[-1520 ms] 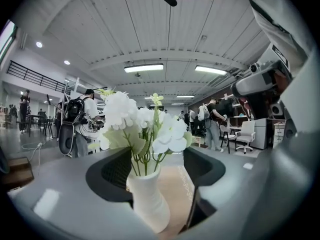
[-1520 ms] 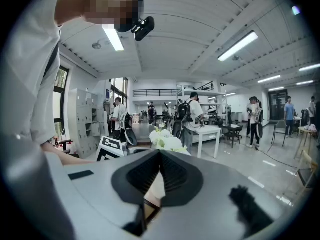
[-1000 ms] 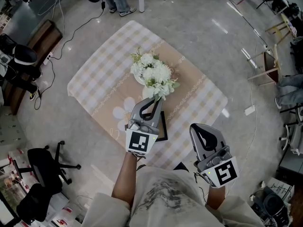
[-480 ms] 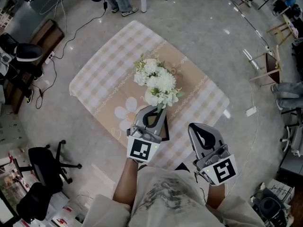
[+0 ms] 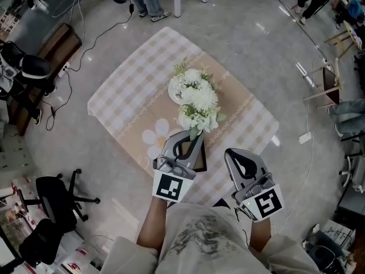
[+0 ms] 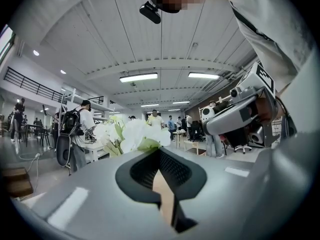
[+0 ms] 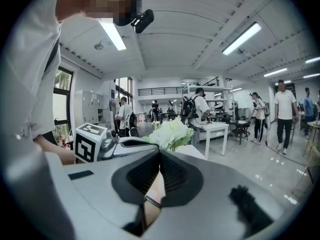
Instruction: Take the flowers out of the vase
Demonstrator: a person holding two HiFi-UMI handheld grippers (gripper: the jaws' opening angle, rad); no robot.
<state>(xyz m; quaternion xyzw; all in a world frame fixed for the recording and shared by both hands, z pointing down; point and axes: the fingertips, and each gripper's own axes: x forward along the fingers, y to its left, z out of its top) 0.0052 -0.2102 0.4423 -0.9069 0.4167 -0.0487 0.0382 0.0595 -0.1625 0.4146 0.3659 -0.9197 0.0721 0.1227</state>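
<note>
Over the near half of the table [image 5: 122, 99], with its checked cloth, we are holding the left hand-held gripper [image 5: 195, 134] roughly level. Its jaws are clenched on the stems of a white flower bunch [image 5: 199, 116]. The left gripper view shows the jaw tips meeting, with the white blooms and green leaves standing just past them. From the head view this bunch is sitting on our side of the vase [image 5: 172, 92], its blooms close against the other flowers [image 5: 194, 83] that are crowding the vase mouth. We cannot tell whether its stem ends are hanging clear of the rim, because the blooms are hiding them.

We are keeping the right hand-held gripper [image 5: 230, 153] low and close to our body, well apart from the vase. Its jaws are pressed together on nothing, and the flowers are showing only in the distance beyond their tips.

We are judging the task to be partly done. One bunch is in our grip and coming away, while a good share of white blooms is sitting in the vase. What is left, as we are reading it, is carrying the held bunch clear and laying it on the cloth. After that we are expecting to go back for the rest, with the idle gripper free to steady the vase.
</note>
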